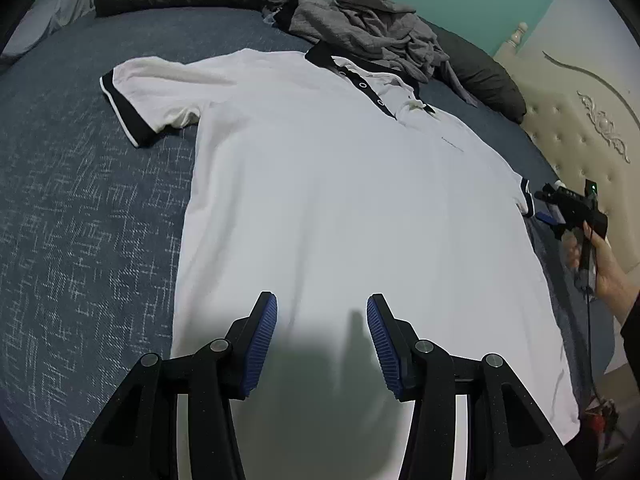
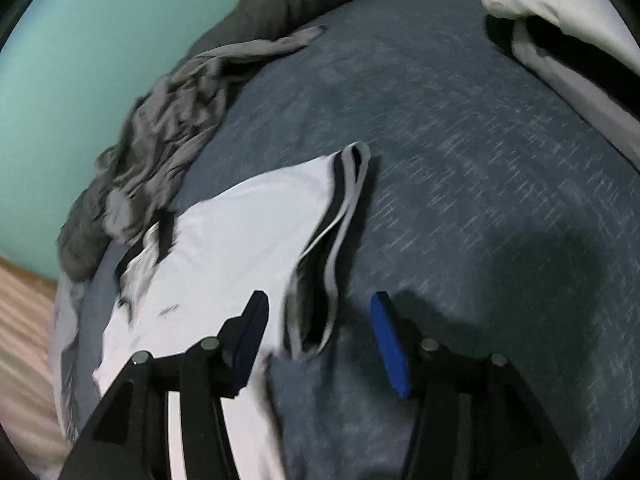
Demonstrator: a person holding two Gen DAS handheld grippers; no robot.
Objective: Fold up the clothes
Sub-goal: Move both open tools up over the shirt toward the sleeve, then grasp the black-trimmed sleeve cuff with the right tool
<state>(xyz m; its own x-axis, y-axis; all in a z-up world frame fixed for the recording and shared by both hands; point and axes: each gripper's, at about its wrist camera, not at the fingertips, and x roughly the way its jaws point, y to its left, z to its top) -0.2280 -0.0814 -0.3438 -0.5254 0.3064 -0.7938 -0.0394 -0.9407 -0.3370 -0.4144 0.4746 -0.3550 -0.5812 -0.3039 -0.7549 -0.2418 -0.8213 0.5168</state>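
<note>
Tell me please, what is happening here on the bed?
A person is folding clothes with handheld tongs. A white polo shirt lies spread flat, front up, on the blue bedspread. The left tongs hover open over its hem. The right tongs are open beside the sleeve, gripping nothing. Crumpled grey clothes wait near the collar.

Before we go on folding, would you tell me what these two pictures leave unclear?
- Left wrist view: the white polo shirt with black trim loses its near hem behind the left gripper and its shadow.
- Left wrist view: the shirt's small chest lettering is too small to read.
- Left wrist view: the crumpled grey clothes overlap, so the count is unclear.
- Right wrist view: motion blur smears the black-banded sleeve ahead of the right gripper.
</note>
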